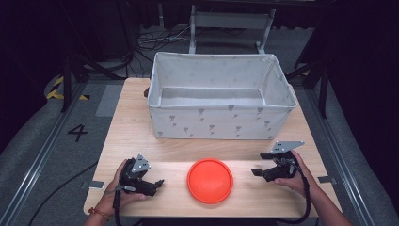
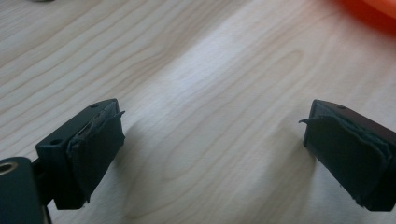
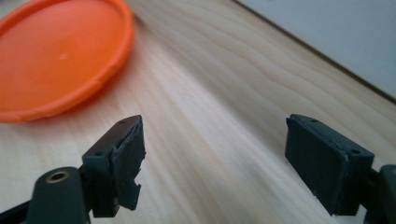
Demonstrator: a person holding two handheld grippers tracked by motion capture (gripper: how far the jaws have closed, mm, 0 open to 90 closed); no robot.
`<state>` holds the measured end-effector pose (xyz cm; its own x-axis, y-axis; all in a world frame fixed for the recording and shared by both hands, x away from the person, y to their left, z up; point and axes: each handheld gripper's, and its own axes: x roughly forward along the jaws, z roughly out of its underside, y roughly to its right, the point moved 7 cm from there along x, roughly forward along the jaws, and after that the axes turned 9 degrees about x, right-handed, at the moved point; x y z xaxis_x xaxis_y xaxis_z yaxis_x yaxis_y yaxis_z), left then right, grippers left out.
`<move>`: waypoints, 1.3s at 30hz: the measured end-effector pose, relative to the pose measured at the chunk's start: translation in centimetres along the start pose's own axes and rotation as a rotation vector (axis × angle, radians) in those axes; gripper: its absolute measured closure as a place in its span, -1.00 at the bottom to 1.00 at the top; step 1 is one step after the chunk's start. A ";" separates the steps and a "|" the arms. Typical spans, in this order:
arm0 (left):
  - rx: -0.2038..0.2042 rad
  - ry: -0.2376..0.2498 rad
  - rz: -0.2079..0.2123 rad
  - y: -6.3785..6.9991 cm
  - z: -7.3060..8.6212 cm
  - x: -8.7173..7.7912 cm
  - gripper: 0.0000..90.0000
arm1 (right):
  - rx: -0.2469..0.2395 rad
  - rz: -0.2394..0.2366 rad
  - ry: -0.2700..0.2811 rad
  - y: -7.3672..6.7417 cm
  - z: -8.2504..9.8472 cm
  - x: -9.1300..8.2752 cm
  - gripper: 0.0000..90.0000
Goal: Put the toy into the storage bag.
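So nothing is picked up yet: the orange plate [image 1: 210, 180] lies flat on the table [image 1: 136, 127], bottom middle of the high view (box [image 1: 219, 123] behind it). Left gripper [image 1: 160, 182] and right gripper [image 1: 254, 172] both gape wide, empty.

Wooden table [image 1: 141, 127] bearing orange disc [image 1: 210, 181] and apparently empty fabric bin [image 1: 219, 123]

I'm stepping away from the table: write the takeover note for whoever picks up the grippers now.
Left gripper: open, nothing between the jaws, low over the wooden table left of the orange disc.
Right gripper: open, holding nothing, right of the disc and pointing toward it.
Orange disc: flat on the table near the front edge, between the grippers, untouched.
Fabric bin: behind the disc; nothing visible inside.
Done: nothing moved yet.
Left: probably grasp the disc and place it in the bin.
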<state>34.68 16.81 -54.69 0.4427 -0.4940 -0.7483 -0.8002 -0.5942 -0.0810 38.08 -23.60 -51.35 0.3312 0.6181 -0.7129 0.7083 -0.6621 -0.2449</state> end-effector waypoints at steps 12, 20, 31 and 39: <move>0.071 0.005 0.066 2.1 -0.6 0.3 -0.90 | -0.067 -0.125 -0.095 -5.3 -2.1 2.8 -0.56; 0.091 0.006 0.081 2.2 -0.6 0.3 -0.90 | -0.141 -0.124 -0.173 -7.9 -3.6 6.3 -0.60; 0.094 0.008 0.085 2.2 -0.6 0.3 -0.90 | -0.124 -0.083 -0.232 -8.5 -3.7 9.0 -0.63; 0.109 0.009 0.097 2.5 -0.7 0.3 -0.90 | -0.182 -0.058 -0.256 -9.3 -3.3 9.6 -0.92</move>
<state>33.09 14.73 -54.71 0.3645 -0.5520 -0.7499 -0.8784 -0.4712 -0.0800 36.75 -10.14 -53.76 0.1356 0.5107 -0.8490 0.8292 -0.5275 -0.1848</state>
